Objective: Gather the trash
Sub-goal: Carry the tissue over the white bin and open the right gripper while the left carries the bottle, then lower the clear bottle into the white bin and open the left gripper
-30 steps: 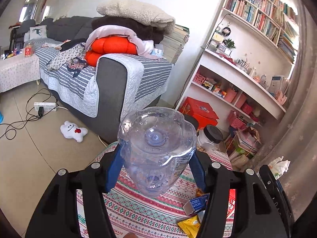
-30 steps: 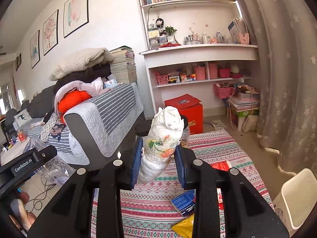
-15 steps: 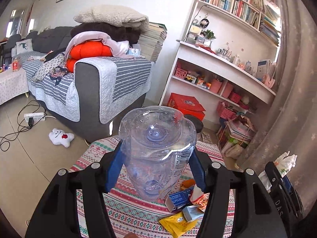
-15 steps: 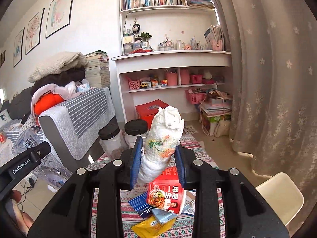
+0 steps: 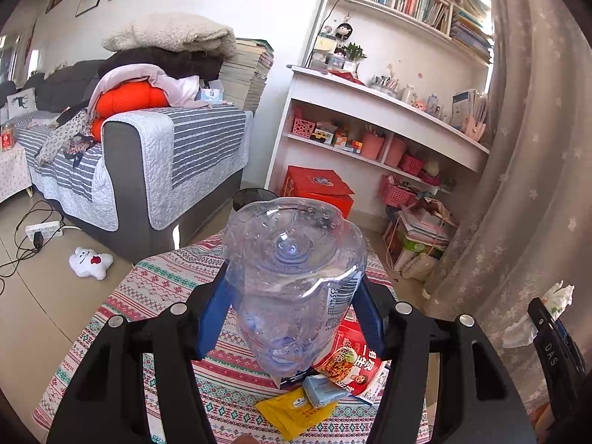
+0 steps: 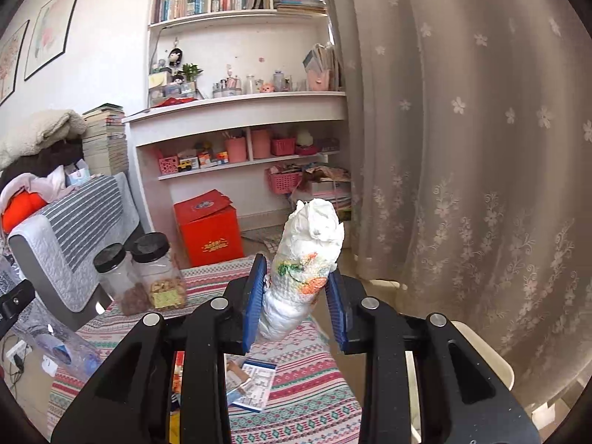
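- While both of my claws carry loads, the coming move turns on the cream bin (image 6: 481, 359), which sits low at 4 o'clock in the right wrist view, just beyond the right claw's outer finger and close beside the curtain (image 6: 462, 148).
- My right gripper (image 6: 296, 307) is clenched on a wad of tissue (image 6: 307, 273); the wad's long axis runs forward and up out of the jaws, toward 12 o'clock.
- My left gripper (image 5: 292, 314) is grasping a clear plastic bottle (image 5: 292, 277), base toward the camera, long axis along the fingers.
- I judge the right claw the nearer to the bin: in the left wrist view it appears at 4 o'clock, between the left claw and the curtain.
- More trash lies on the patterned cloth of the table (image 5: 148, 296) below both claws: a yellow packet (image 5: 296, 412), a red printed wrapper (image 5: 351, 362) and a small blue-white carton (image 6: 255, 381).
- Two black-lidded jars (image 6: 148, 277) stand at 9 o'clock of the right claw, clear of a path to the bin.
- Obstruction, as I judge it: the table edge and the hanging curtain flank the bin; only part of the bin's rim shows, so the mouth cannot be checked.
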`<control>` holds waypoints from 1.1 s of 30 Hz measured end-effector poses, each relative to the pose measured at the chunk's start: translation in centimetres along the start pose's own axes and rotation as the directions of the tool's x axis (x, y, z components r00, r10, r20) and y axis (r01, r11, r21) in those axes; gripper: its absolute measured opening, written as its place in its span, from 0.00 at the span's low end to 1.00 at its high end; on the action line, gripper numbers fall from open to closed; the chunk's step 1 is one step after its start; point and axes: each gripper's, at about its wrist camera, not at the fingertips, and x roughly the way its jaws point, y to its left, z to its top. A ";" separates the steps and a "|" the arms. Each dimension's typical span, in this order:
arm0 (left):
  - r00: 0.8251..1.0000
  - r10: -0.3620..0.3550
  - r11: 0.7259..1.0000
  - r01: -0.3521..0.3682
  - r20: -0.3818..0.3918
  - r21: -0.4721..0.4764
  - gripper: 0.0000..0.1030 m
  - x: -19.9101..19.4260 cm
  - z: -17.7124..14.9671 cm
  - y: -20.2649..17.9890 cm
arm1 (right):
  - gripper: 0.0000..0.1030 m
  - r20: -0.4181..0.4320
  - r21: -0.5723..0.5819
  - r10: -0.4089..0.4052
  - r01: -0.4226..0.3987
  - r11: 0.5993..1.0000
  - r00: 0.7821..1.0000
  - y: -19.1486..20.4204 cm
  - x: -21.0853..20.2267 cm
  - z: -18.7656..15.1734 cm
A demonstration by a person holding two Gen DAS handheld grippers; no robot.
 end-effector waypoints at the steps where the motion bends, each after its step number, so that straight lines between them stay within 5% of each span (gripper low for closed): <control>1: 1.000 -0.005 1.000 0.005 0.000 0.002 0.58 0.0 -0.2 -0.3 | 0.29 -0.002 0.006 -0.026 0.026 1.000 1.000 -1.0 0.2 0.1; 6: 1.000 -0.029 0.999 0.029 -0.005 0.029 0.58 0.2 -0.9 -2.4 | 0.29 -0.055 0.071 -0.149 0.153 0.986 0.987 -7.0 2.0 -0.2; 11: 0.998 -0.054 0.997 0.054 -0.012 0.061 0.58 0.3 -1.7 -4.3 | 0.34 -0.168 0.092 -0.280 0.297 0.950 0.945 -12.4 4.1 -1.3; 13: 0.998 -0.063 0.995 0.064 -0.015 0.075 0.58 0.3 -2.1 -5.2 | 0.65 -0.188 0.122 -0.308 0.333 0.935 0.933 -14.1 4.0 -1.5; 15: 0.997 -0.074 0.993 0.076 -0.021 0.089 0.58 0.4 -2.4 -6.1 | 0.79 -0.178 0.149 -0.335 0.362 0.920 0.925 -15.5 3.4 -1.5; 19: 0.992 -0.118 0.985 0.121 -0.034 0.120 0.58 0.5 -3.1 -8.3 | 0.94 -0.129 0.171 -0.390 0.408 0.897 0.912 -17.6 2.0 -1.0; 23: 0.983 -0.177 0.971 0.182 -0.043 0.152 0.58 0.1 -3.9 -11.6 | 0.93 -0.116 0.205 -0.423 0.438 0.875 0.899 -20.0 1.1 -0.4; 28: 0.945 -0.297 0.937 0.316 -0.140 0.146 0.58 0.3 -5.2 -17.4 | 0.93 -0.109 0.273 -0.451 0.463 0.843 0.886 -23.2 -0.1 0.2; 33: 0.877 -0.425 0.879 0.459 -0.223 0.132 0.58 -0.2 -6.5 -25.2 | 0.93 -0.112 0.350 -0.474 0.481 0.804 0.874 -26.6 -1.3 0.6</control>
